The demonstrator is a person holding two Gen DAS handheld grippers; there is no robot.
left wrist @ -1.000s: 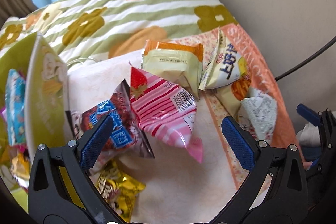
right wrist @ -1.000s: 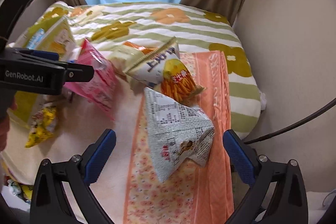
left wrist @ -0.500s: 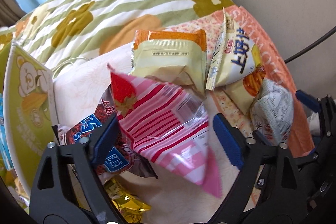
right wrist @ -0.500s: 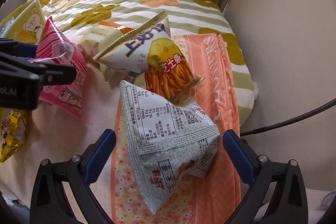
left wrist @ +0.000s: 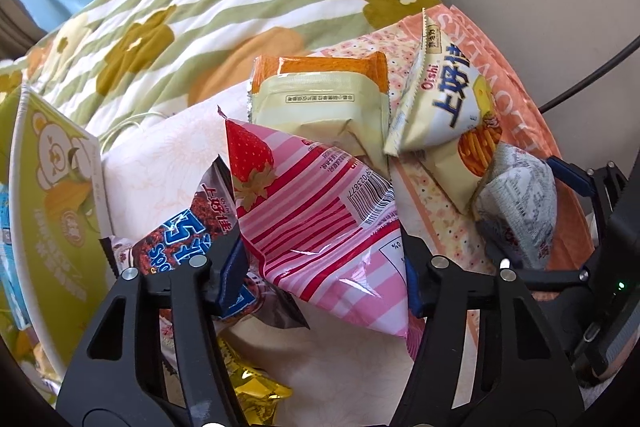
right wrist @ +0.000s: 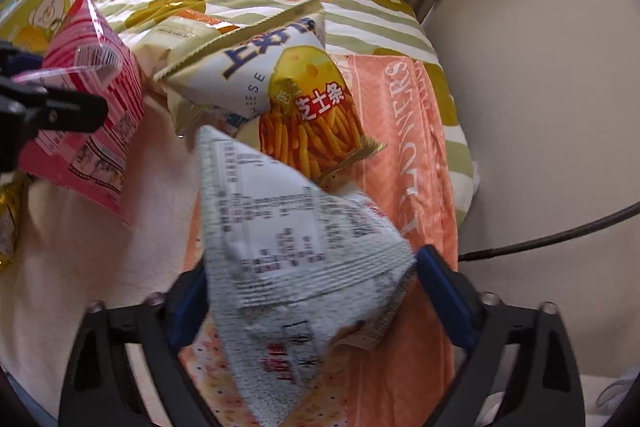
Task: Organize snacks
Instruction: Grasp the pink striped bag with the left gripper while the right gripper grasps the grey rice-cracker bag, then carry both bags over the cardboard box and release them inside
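A pink striped strawberry snack bag (left wrist: pixel 312 211) lies tilted on the pale cloth, and my left gripper (left wrist: pixel 320 275) is closing on it, its blue pads pressing both sides. The same bag (right wrist: pixel 100 115) and the left gripper (right wrist: pixel 52 111) show at the left of the right wrist view. A grey-white printed triangular bag (right wrist: pixel 288 227) sits on the orange flowered towel (right wrist: pixel 400 147). My right gripper (right wrist: pixel 312 303) is closing around it, with the pads touching its two lower corners. That grey bag (left wrist: pixel 520 203) also appears at the right of the left wrist view.
A cheese-stick bag (right wrist: pixel 288 83) and a cream bag with an orange top (left wrist: pixel 320 99) lie behind. A blue-brown bag (left wrist: pixel 188 227) and a gold packet (left wrist: pixel 256 395) sit under the left gripper. A green bear box (left wrist: pixel 56 195) stands left. The wall and a black cable (right wrist: pixel 540 239) are right.
Both grippers came down over their bags. The left jaws narrowed from wide apart onto the pink bag. The right jaws drew in against the grey bag.
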